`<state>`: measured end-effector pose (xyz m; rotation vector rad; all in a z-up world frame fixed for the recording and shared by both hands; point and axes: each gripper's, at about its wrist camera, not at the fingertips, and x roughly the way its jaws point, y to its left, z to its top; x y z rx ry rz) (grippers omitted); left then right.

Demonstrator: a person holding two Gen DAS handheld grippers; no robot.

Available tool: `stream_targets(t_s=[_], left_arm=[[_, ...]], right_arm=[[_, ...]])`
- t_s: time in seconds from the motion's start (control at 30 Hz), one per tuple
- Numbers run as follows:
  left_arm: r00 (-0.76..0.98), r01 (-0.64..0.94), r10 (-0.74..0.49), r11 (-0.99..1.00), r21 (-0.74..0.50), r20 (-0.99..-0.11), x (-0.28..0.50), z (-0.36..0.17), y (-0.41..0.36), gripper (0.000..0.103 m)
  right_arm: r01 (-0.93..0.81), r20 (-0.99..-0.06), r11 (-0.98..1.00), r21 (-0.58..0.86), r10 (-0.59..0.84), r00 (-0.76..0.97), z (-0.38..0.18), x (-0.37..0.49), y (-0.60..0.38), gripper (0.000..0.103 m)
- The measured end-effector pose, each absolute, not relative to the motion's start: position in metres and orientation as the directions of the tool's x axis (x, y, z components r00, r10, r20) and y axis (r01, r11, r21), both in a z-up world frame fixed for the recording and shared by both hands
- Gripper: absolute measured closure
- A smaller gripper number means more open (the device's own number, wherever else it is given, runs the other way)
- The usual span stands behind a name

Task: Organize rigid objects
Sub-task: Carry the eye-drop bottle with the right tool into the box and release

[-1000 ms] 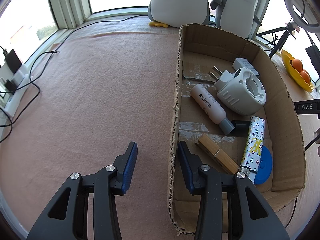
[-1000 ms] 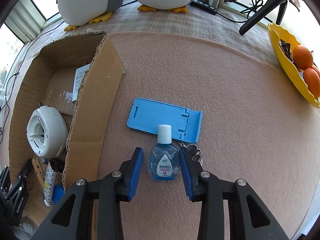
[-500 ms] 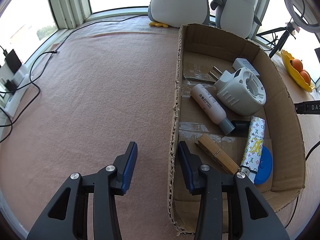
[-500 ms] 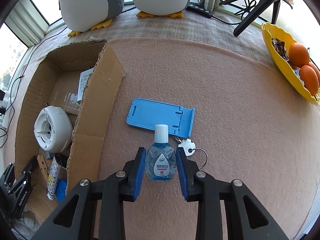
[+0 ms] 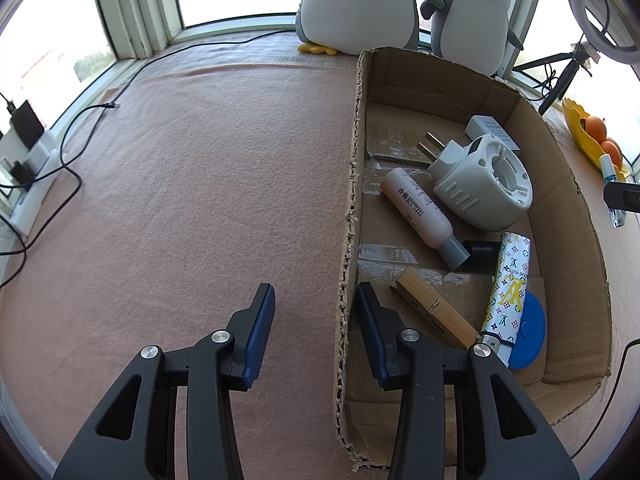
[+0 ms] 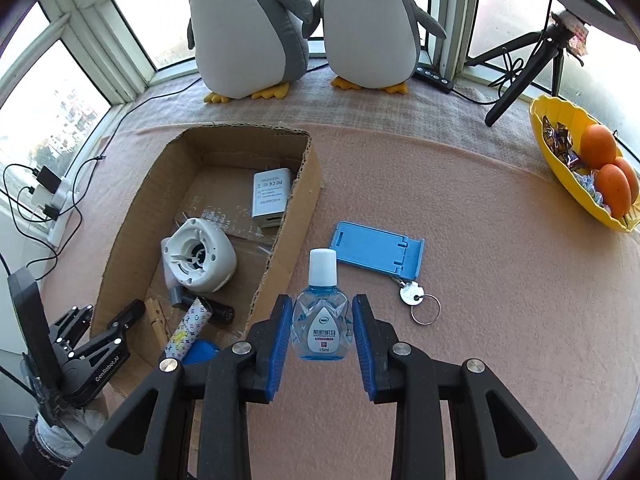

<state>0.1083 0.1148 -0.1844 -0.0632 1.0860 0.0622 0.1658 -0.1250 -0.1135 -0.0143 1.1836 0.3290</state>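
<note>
My right gripper (image 6: 321, 301) is shut on a small blue eye-drop bottle (image 6: 323, 332) with a white cap, held above the pink mat. Beyond it on the mat lie a blue phone stand (image 6: 376, 252) and a key on a ring (image 6: 412, 292). To the left stands the open cardboard box (image 6: 296, 216). It holds a white plug-in device (image 5: 480, 184), a pink bottle (image 5: 416, 212), a wooden clothespin (image 5: 436, 312), a patterned tube (image 5: 508, 288), a blue disc (image 5: 532, 328) and a white adapter (image 5: 490, 130). My left gripper (image 5: 316, 304) hangs open over the box's left wall (image 5: 352, 184), gripping nothing.
Two plush penguins (image 6: 248, 28) stand at the window behind the box. A yellow bowl (image 6: 560, 184) with oranges sits at the right, a black tripod (image 6: 520, 76) behind it. Cables and a power strip (image 5: 28, 184) lie along the left sill.
My right gripper closed on the eye-drop bottle and rose with it off the mat, tilting up so more of the box and window show. The left gripper stayed still.
</note>
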Motion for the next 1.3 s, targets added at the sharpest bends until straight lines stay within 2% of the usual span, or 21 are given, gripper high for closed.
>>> stream_targets(t_s=[0.57,1.3], left_arm=[[0.465,-0.083,0.018,0.996,-0.023,-0.885,0.108,-0.185,0.115,0.062],[0.466,-0.086,0.015,0.996,-0.029,-0.885,0.107,-0.185,0.117,0.062]], right_arm=[[-0.455,-0.894,0.881,0.127,0.3,0.332,-0.103,0.13,-0.045,0.075],[-0.474,-0.899,0.86,0.189,0.347,0.269,-0.131,0.123,-0.01,0.075]])
